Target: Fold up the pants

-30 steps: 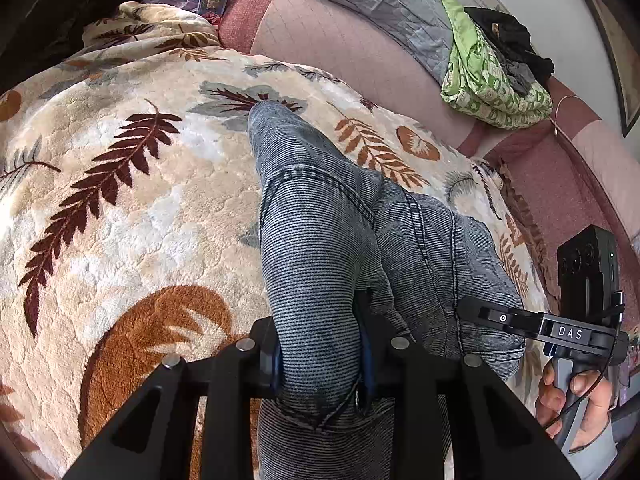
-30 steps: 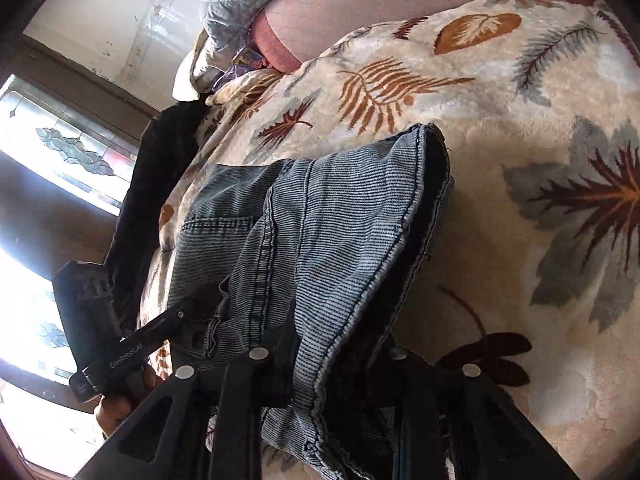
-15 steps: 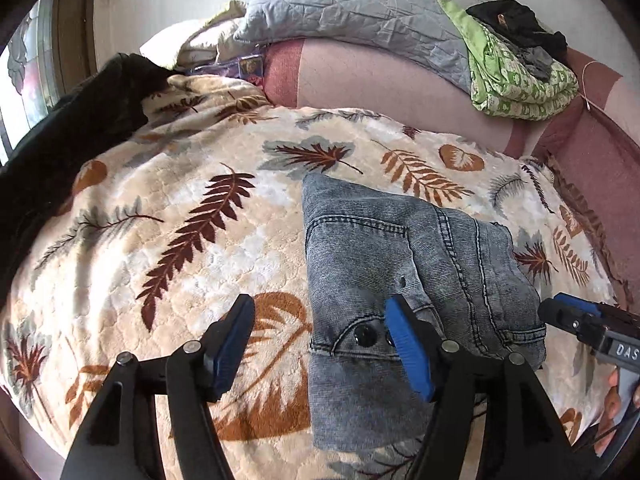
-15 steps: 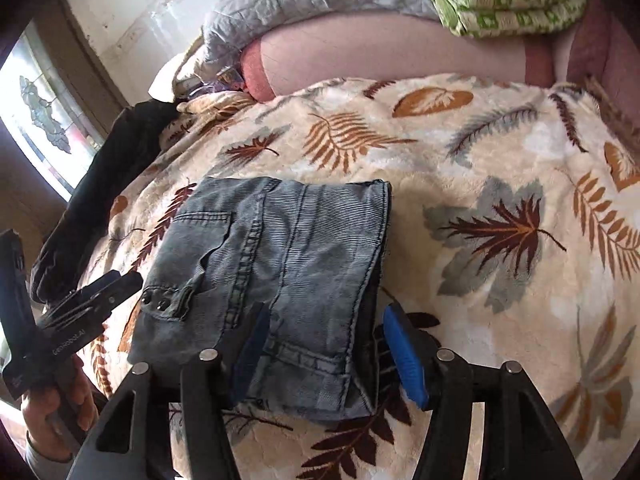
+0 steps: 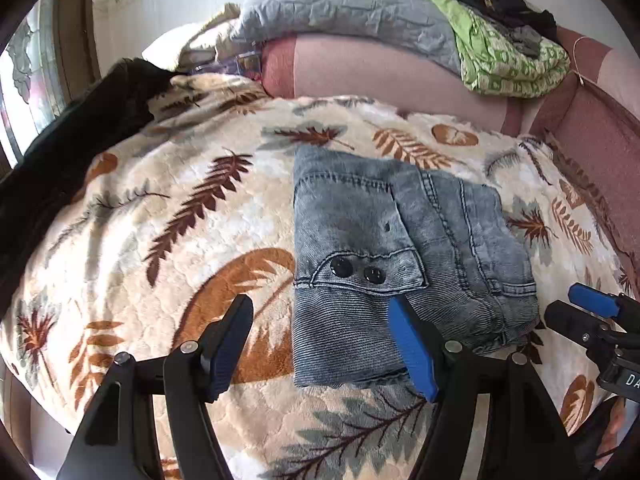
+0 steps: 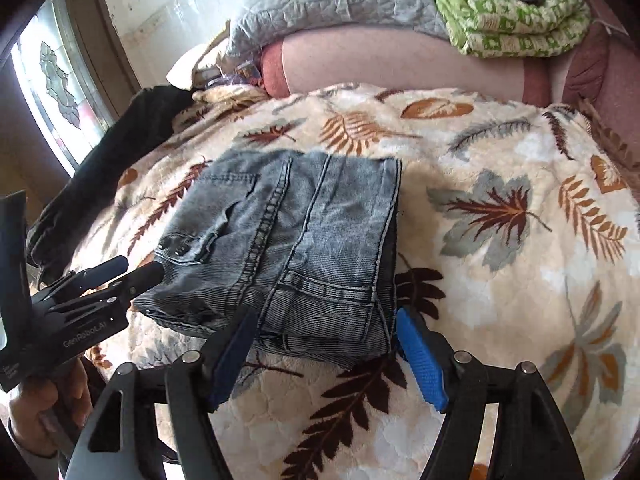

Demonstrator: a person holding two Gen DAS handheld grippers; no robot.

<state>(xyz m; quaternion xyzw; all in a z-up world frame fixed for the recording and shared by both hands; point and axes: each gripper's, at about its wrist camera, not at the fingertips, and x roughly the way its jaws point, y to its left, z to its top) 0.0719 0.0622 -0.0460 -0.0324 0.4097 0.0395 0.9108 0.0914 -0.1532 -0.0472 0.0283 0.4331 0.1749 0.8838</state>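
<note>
The grey-blue denim pants [image 5: 384, 248] lie folded into a compact rectangle on the leaf-patterned blanket [image 5: 180, 232], with a pocket flap and two dark buttons [image 5: 356, 270] facing up. They also show in the right wrist view [image 6: 296, 240]. My left gripper [image 5: 320, 344] is open and empty, just in front of the fold's near left edge. My right gripper [image 6: 324, 356] is open and empty, at the fold's near right corner. Each gripper shows in the other's view: the right one [image 5: 588, 312] and the left one [image 6: 120, 276].
The blanket [image 6: 500, 240] covers a bed. At the back lie a pink bolster [image 5: 380, 68], a grey quilted pillow [image 5: 344, 4] and a green patterned bundle [image 5: 508, 60]. A black garment [image 5: 60, 148] lies along the left edge, beside a window [image 6: 52, 92].
Both grippers let go of the pants, opened and pulled back toward me. The folded pants now lie flat on the blanket.
</note>
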